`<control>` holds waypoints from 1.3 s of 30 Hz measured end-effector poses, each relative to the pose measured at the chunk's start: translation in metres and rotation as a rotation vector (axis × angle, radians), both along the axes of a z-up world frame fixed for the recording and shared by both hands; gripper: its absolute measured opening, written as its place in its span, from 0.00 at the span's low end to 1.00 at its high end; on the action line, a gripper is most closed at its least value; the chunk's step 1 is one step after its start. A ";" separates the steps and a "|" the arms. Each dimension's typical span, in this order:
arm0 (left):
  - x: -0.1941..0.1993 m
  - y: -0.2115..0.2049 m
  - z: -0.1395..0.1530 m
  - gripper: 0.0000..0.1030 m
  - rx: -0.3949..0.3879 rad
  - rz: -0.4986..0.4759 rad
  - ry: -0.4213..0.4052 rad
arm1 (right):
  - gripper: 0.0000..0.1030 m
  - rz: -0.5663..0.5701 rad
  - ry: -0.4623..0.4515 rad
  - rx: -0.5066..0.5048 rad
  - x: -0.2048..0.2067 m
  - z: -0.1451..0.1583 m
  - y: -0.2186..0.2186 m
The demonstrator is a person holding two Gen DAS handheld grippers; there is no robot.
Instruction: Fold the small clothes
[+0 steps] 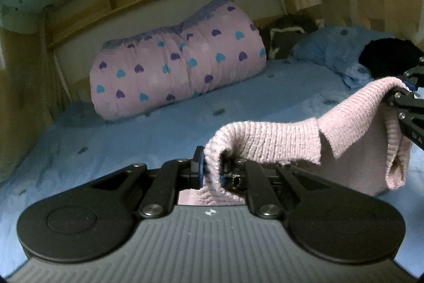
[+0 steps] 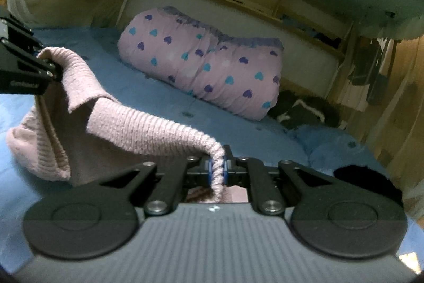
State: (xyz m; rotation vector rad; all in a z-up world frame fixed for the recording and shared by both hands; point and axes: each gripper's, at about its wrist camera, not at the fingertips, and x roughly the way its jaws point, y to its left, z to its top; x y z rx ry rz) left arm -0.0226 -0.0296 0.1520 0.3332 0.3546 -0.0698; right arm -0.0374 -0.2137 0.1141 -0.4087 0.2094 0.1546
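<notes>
Pink ribbed knit is pinched in both my tools: my left gripper (image 1: 212, 171) is clamped on one edge of the pink garment (image 1: 278, 139), my right gripper (image 2: 217, 169) on the other. It hangs between them above the blue bedsheet (image 1: 132, 134), its lower part sagging toward the sheet. Beyond the garment, a rolled heart-print quilt (image 1: 177, 62) lies against the wooden headboard (image 1: 148, 1).

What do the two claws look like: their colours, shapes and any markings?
Both look alike. The left claw and the right claw each have a grey ribbed body with a small white logo, two round black discs at the sides, and black link bars joined by silver bolts. The finger pads are blue. Pale lettering, too blurred to read, marks each claw's side when seen from the other camera. No cables or sleeves show.
</notes>
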 end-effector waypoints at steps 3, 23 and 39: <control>0.031 -0.003 0.004 0.12 0.009 0.003 -0.018 | 0.09 -0.014 -0.030 -0.017 0.022 0.006 0.000; 0.234 -0.005 -0.110 0.12 -0.005 0.077 0.213 | 0.10 -0.076 0.074 -0.145 0.180 -0.067 0.022; 0.214 -0.002 -0.102 0.56 -0.002 0.054 0.268 | 0.41 -0.092 0.277 -0.098 0.206 -0.087 0.013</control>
